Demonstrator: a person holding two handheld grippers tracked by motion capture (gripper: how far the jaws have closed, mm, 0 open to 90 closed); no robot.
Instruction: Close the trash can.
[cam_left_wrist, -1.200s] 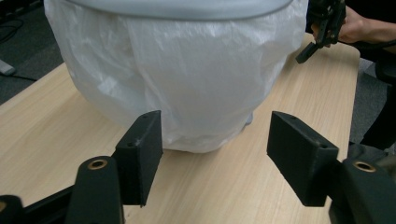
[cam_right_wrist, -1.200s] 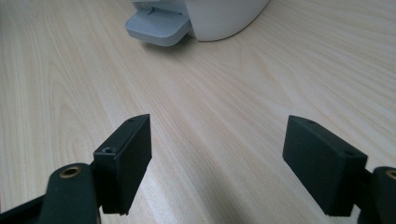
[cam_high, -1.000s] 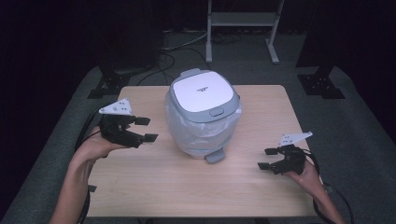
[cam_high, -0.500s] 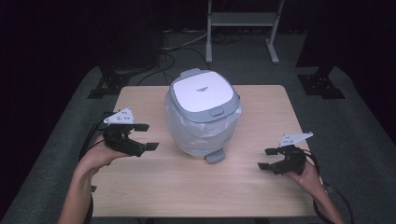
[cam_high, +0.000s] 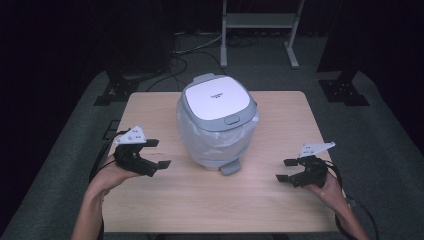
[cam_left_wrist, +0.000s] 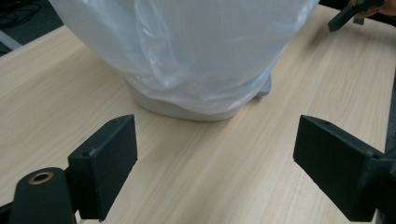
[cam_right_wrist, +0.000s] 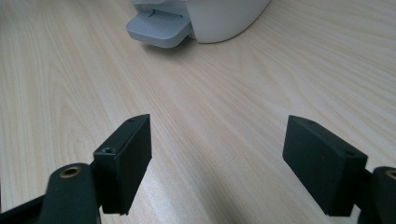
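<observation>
While both hands sit low at the table's near edge, the left gripper (cam_high: 156, 153) has its jaws spread wide, just been opening, nothing between them; the right gripper (cam_high: 286, 170) likewise gapes wide and empty; between the two, well apart from each, stands the white bin (cam_high: 217, 120), lid down, clear plastic bag (cam_left_wrist: 187, 51) bunched around its body, grey pedal (cam_right_wrist: 159, 29) facing the person; all on the pale wooden table (cam_high: 280, 115).

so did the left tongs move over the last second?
Yes. In the high view the left tongs dropped toward the table, sitting lower against the bagged pedal bin; jaws just opened wider, nothing between them.
</observation>
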